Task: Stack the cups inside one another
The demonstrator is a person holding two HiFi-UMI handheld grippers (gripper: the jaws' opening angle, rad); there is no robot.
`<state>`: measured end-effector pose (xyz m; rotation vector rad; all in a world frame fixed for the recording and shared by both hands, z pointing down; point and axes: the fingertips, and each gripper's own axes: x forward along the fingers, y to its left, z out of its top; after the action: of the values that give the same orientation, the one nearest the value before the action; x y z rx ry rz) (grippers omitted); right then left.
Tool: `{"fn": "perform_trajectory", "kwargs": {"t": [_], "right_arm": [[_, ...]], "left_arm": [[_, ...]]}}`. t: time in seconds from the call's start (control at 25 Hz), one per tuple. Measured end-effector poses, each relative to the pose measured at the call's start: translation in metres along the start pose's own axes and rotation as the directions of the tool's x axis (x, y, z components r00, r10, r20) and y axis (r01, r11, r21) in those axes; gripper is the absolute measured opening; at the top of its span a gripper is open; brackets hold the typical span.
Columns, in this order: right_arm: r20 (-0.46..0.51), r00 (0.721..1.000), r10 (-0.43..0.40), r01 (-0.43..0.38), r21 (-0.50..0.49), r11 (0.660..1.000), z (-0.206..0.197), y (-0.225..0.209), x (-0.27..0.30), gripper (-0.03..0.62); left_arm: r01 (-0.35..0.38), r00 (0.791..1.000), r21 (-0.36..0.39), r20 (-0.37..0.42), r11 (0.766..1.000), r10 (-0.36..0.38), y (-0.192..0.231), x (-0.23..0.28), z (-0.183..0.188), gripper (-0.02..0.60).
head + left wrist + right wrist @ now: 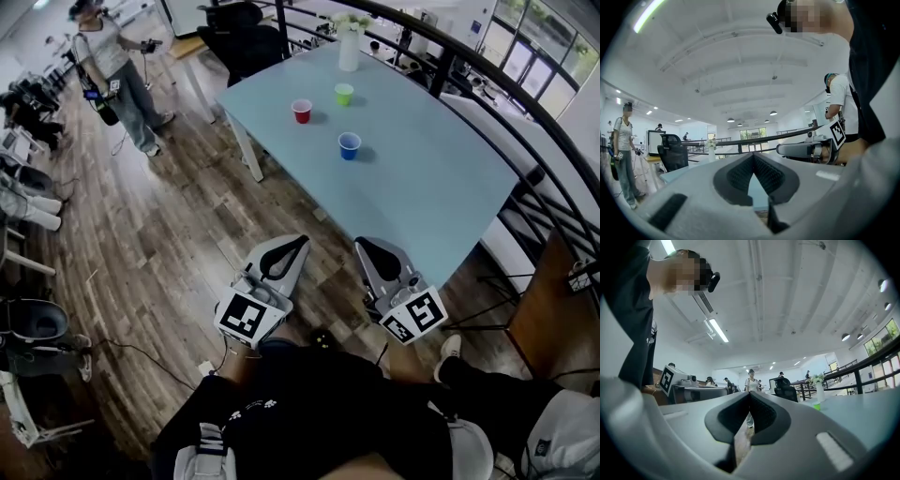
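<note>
The red cup [301,111], green cup [344,94] and blue cup [349,145] stand upright and apart on the counter [441,187]. The left tool [298,243] and right tool [362,246], jaws pressed together and empty, hang off its near edge, well apart from the cups.

Dark wood-plank floor [141,234] spreads toward nine o'clock; a pale-blue table [441,206] stands at one o'clock, a black railing [525,103] curving beyond, windows [534,56] at two.
</note>
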<state>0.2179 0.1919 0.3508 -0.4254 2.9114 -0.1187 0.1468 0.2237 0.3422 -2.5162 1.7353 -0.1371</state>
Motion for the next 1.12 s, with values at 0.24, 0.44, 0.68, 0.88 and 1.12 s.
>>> {"fn": "perform_trajectory", "kwargs": {"t": [0.24, 0.44, 0.68, 0.88, 1.12], "right_arm": [[-0.009, 1.000, -0.020, 0.020, -0.016, 1.000, 0.000, -0.010, 0.016, 0.002], [-0.021, 0.999, -0.044, 0.044, -0.021, 0.999, -0.003, -0.021, 0.033, 0.002], [-0.029, 0.997, -0.071, 0.071, -0.019, 0.997, -0.008, -0.036, 0.056, 0.002], [-0.035, 0.995, -0.089, 0.089, -0.024, 0.996, -0.011, -0.044, 0.074, 0.002], [-0.042, 0.993, -0.110, 0.109, -0.029, 0.994, -0.014, -0.059, 0.093, 0.002]], "left_arm": [[0.001, 1.000, -0.025, 0.011, 1.000, 0.000, 0.019, 0.009, -0.001, -0.014], [0.003, 1.000, -0.019, 0.004, 1.000, -0.003, 0.043, 0.018, -0.004, -0.014], [0.036, 0.999, -0.038, 0.014, 0.999, -0.036, 0.067, 0.029, -0.017, -0.014], [0.051, 0.999, -0.036, 0.016, 0.998, -0.051, 0.088, 0.041, -0.014, -0.014], [0.064, 0.997, -0.080, 0.053, 0.995, -0.059, 0.110, 0.055, -0.015, -0.014]]}}
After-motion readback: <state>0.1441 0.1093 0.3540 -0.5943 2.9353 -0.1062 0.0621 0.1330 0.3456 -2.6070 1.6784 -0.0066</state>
